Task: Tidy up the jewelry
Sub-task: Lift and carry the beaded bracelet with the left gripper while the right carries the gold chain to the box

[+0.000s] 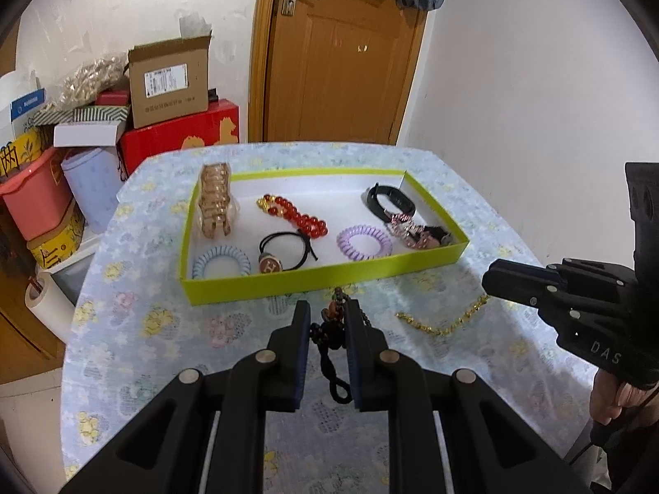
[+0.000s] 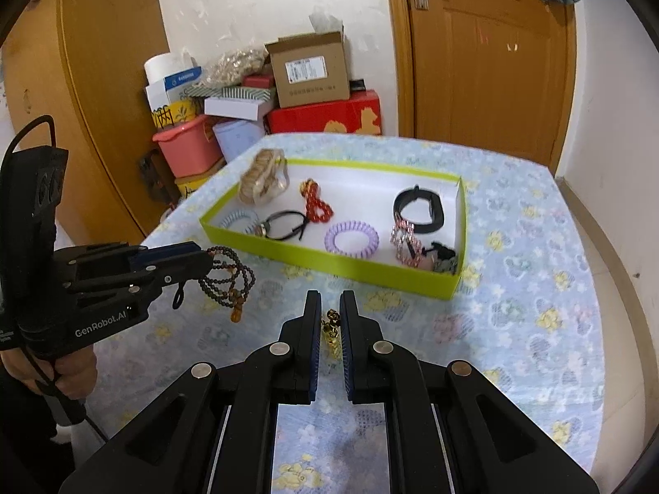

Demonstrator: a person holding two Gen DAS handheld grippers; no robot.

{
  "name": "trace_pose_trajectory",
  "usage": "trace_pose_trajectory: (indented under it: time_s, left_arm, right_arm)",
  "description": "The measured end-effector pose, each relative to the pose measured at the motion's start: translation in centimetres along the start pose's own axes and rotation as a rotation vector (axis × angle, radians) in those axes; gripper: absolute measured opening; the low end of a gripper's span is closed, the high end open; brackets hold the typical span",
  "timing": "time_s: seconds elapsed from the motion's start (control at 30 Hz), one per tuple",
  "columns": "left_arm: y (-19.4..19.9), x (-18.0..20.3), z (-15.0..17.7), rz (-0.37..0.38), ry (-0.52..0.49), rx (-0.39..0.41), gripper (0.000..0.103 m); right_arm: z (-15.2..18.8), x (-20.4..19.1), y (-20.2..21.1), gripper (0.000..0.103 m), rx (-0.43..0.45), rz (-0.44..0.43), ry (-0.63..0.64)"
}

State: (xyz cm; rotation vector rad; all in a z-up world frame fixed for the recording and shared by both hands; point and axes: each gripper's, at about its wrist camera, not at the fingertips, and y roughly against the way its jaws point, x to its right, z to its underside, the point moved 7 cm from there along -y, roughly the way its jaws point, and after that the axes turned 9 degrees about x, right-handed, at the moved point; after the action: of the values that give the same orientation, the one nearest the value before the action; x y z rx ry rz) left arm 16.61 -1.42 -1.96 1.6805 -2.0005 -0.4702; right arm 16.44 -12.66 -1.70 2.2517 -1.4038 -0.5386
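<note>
Your left gripper [image 1: 326, 321] has its jaws closed in on the dark bead necklace [image 2: 228, 276]. From the right wrist view the strands hang looped off its tip, an amber pendant at the bottom, and whether the low end touches the floral tablecloth [image 2: 535, 288] I can't tell. In the left wrist view the black cord tail [image 1: 335, 374] runs back between the fingers toward 6 o'clock.

Your right gripper [image 2: 330, 313] is nearly closed around the gold chain bracelet [image 2: 331, 331], which sits between the blue pads [image 2: 315, 354] (contact with the pads isn't clear, so can't call it a grip). In the left view the rest of that chain [image 1: 442, 321] lies on the cloth at 3 o'clock of your left gripper, curving up to the right gripper's tip [image 1: 490, 284].

Just past both grippers, at 12 o'clock: the lime-green tray [image 1: 321, 284], white inside, near wall close to the left gripper's tips. Contents in the left view:
- blue spiral hair tie [image 1: 221, 261], near-left corner
- black hair tie with a round H charm [image 1: 284, 257], near middle
- purple spiral hair tie [image 1: 364, 242], right of it
- pink rhinestone clip [image 1: 405, 228] and a dark scrunchie [image 1: 438, 234], near-right corner
- red bead bracelet [image 1: 294, 214], centre
- tan hair claw [image 1: 215, 199], far-left
- black wristband [image 1: 387, 201], far-right

Beyond the table: stacked cardboard boxes [image 1: 169, 78] at 10 o'clock, wooden door [image 1: 337, 49] at 12.
</note>
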Motion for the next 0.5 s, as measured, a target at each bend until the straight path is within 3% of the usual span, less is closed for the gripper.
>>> trace_pose_trajectory:
  time_s: [0.5]
  left_arm:
    - [1.7,0.2,-1.3,-0.006,-0.001,0.032,0.017]
  right_arm:
    - [-3.2,-0.3,2.6,0.009,0.065,-0.034,0.025]
